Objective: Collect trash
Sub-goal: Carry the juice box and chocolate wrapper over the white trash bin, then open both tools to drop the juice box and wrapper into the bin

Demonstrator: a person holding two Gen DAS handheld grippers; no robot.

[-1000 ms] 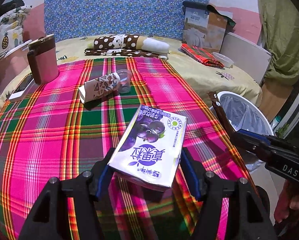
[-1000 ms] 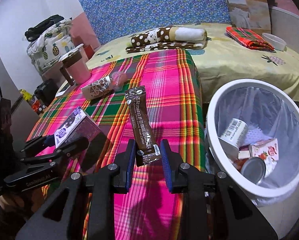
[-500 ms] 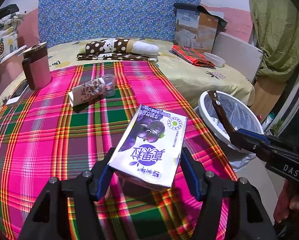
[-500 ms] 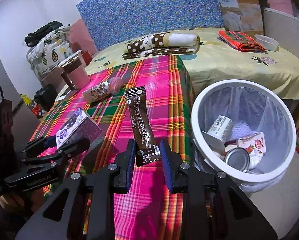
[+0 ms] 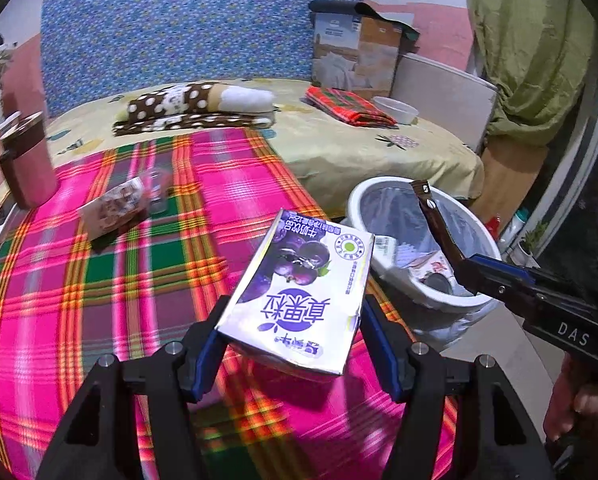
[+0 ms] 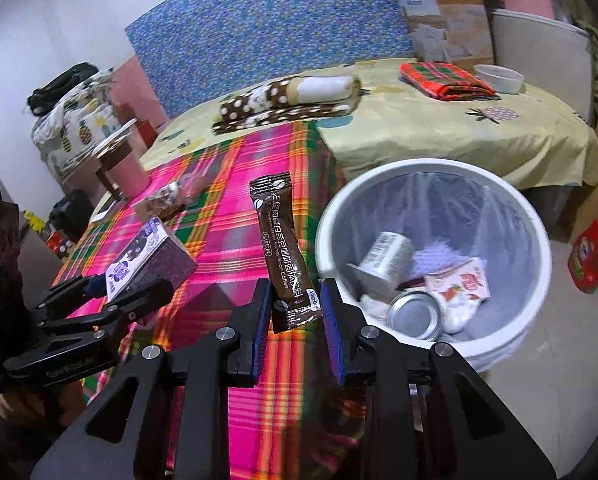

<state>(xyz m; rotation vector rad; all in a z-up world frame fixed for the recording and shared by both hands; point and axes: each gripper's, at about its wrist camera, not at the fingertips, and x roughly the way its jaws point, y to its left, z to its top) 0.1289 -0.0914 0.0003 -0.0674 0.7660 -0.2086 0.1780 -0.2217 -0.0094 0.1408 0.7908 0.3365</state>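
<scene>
While my left gripper (image 5: 295, 344) hangs level above the near right part of the plaid worktop (image 5: 99, 280), its fingers (image 5: 209, 344) are clamped on the sides of a purple milk carton (image 5: 299, 292), held tilted up and away from me. To the right, my right gripper (image 6: 295, 312) reaches forward, its narrow fingers (image 6: 261, 316) pinching the bottom of a brown coffee sachet (image 6: 281, 248) standing nearly upright, just left of the white trash bin (image 6: 535, 232) holding other rubbish on the floor.
</scene>
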